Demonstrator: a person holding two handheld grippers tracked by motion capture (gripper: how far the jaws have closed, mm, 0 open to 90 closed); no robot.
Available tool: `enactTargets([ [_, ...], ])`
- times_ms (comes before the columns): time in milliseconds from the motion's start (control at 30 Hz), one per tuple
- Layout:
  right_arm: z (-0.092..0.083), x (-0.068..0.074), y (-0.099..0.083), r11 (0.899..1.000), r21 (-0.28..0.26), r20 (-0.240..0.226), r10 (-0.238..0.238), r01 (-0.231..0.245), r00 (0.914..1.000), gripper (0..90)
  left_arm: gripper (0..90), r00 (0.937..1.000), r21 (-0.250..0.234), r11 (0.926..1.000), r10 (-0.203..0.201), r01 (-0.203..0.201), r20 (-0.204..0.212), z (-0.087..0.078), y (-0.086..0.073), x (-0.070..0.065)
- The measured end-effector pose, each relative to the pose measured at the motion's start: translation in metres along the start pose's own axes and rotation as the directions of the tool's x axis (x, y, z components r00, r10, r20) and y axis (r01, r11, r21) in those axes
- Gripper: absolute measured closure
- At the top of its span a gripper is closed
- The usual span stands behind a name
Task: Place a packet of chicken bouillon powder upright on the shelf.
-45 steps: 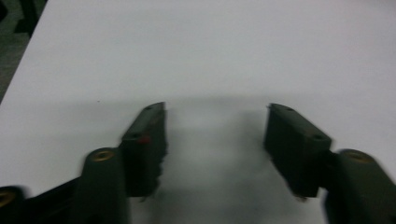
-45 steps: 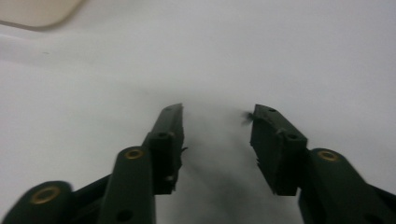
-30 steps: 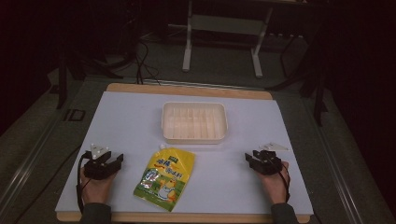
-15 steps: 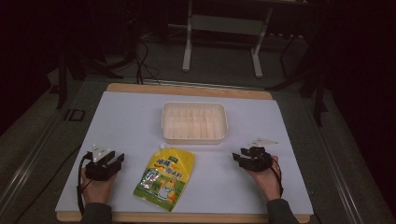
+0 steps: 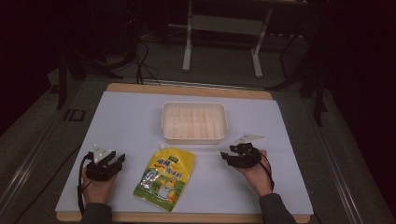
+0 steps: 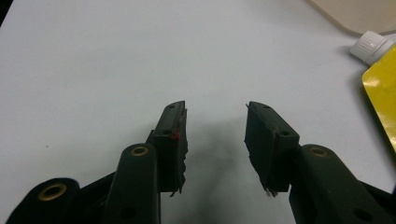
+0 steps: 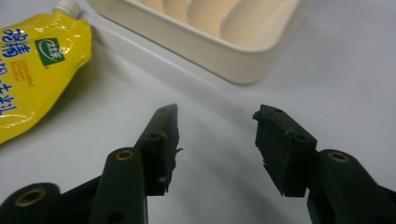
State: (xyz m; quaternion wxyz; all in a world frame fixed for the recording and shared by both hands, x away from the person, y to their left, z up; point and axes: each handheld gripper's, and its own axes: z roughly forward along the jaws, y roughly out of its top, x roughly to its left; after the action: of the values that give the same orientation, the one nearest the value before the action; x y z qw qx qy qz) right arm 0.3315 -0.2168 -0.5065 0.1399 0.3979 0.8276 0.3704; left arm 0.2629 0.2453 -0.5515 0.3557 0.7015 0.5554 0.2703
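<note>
yellow spouted pouch (image 5: 165,178) lies flat on the white table cover (image 5: 130,121), just before the cream ridged tray (image 5: 194,122). left gripper (image 6: 215,122) and right gripper (image 7: 215,122) both gape empty; the tray appears empty, though dimly lit.

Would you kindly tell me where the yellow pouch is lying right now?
In the high view, the yellow pouch lies flat near the table's front edge, between the left gripper and right gripper, its white cap pointing toward the cream tray.
</note>
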Motion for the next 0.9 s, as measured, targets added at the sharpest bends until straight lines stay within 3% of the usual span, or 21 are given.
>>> enactTargets([
  [433,0.015,0.017,0.017,0.999,0.007,-0.077,-0.033,0.033,0.9965,41.6,58.2,1.0000,-0.004,1.0000,0.006,-0.006,0.004,0.000,0.000,-0.001],
  [900,0.029,0.038,0.028,0.998,0.015,-0.150,-0.064,0.067,0.9866,36.9,58.1,1.0000,-0.004,1.0000,0.005,-0.005,0.000,0.000,0.000,-0.001],
])
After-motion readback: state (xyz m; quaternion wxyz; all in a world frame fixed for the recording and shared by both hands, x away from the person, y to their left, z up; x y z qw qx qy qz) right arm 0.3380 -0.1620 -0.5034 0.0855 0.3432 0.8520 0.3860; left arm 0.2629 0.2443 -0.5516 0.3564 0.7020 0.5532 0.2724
